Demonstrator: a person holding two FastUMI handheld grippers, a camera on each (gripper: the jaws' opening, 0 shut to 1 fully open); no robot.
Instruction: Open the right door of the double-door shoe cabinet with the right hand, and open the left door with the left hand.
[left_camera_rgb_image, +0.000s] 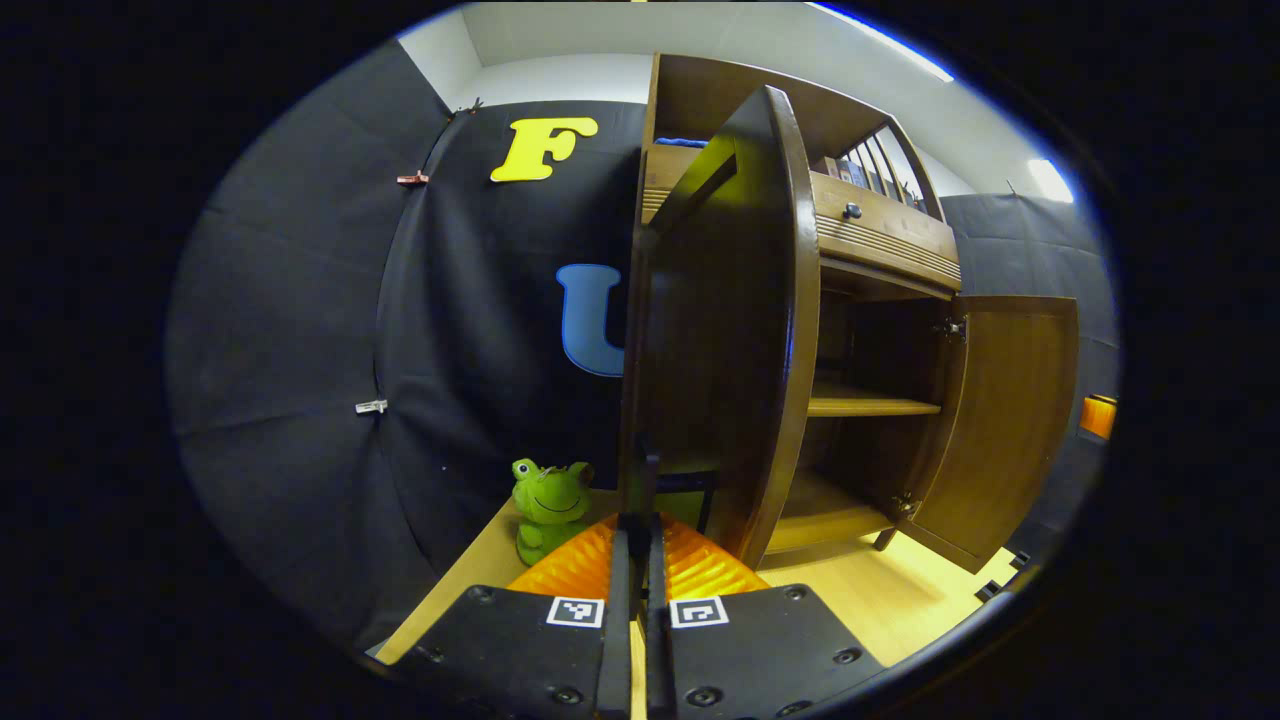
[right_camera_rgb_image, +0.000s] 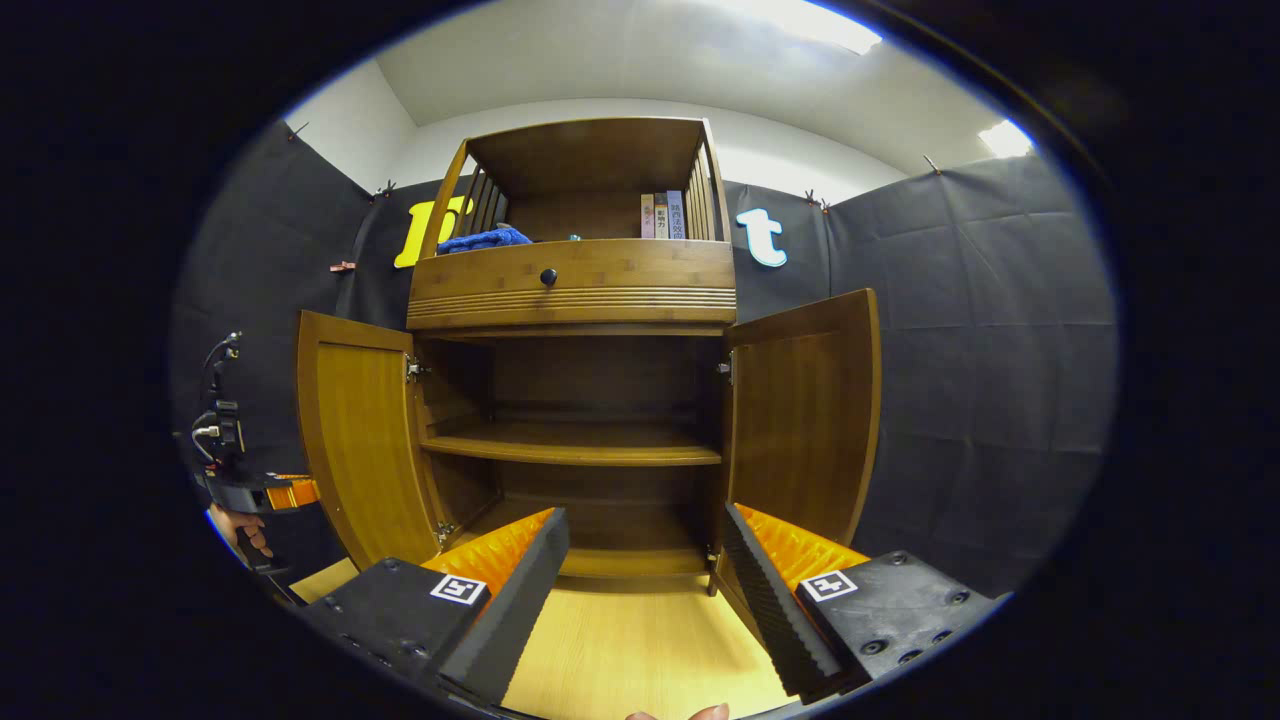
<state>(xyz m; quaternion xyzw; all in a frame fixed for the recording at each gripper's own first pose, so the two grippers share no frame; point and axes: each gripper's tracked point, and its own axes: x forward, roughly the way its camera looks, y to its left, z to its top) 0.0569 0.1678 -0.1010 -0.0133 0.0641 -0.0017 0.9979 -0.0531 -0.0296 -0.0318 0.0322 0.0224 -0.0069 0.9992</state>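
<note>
The brown wooden shoe cabinet (right_camera_rgb_image: 575, 285) stands straight ahead in the right gripper view with both doors swung wide. Its left door (right_camera_rgb_image: 365, 450) and right door (right_camera_rgb_image: 805, 420) flank two bare shelves. My right gripper (right_camera_rgb_image: 645, 540) hangs open in front of the lower shelf, touching nothing. In the left gripper view the left door (left_camera_rgb_image: 720, 330) is seen nearly edge-on, close up, and the right door (left_camera_rgb_image: 1010, 420) stands open beyond it. My left gripper (left_camera_rgb_image: 637, 530) is shut on the dark handle (left_camera_rgb_image: 651, 475) at that door's outer face. The left gripper (right_camera_rgb_image: 290, 492) also appears left of the left door.
A green frog toy (left_camera_rgb_image: 548, 505) sits on the light wooden floor (right_camera_rgb_image: 630, 640) left of the cabinet. A blue cloth (right_camera_rgb_image: 485, 240) and books (right_camera_rgb_image: 662, 215) lie on the top shelf above a drawer. A hand (right_camera_rgb_image: 240, 530) holds the left gripper.
</note>
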